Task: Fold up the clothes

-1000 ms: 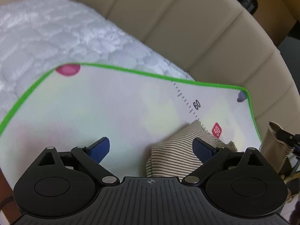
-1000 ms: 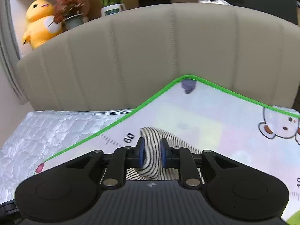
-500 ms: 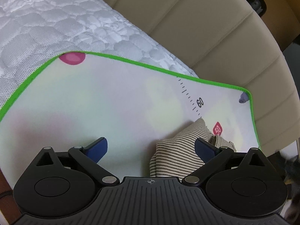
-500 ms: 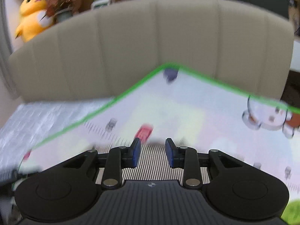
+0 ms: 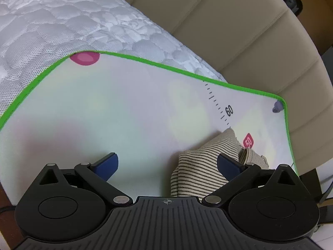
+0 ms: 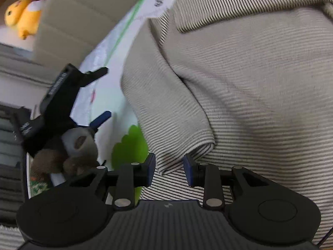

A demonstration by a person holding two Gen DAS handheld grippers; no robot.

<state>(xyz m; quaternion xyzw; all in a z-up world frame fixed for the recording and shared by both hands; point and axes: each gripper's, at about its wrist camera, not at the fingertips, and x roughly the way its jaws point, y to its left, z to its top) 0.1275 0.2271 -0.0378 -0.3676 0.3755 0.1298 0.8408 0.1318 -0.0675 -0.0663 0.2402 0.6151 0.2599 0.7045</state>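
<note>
A beige garment with thin dark stripes [image 6: 239, 83] lies folded on a white play mat with a green border [image 5: 124, 108]. In the left wrist view only its corner [image 5: 199, 166] shows, just inside my right finger. My left gripper [image 5: 167, 163] is wide open and empty above the mat; it also shows in the right wrist view [image 6: 100, 95]. My right gripper [image 6: 169, 170] is open a little, its blue pads on either side of a folded edge of the garment without pinching it.
The mat lies on a quilted white mattress [image 5: 62, 25] against a padded beige headboard [image 5: 239, 31]. A yellow plush toy [image 6: 20, 18] sits beyond the headboard. The person's hand [image 6: 68, 154] holds the left gripper. A green shape [image 6: 129, 145] is printed on the mat.
My right gripper let go of the striped garment, opened, and swung down close over it. My left gripper stayed open and shifted only slightly.
</note>
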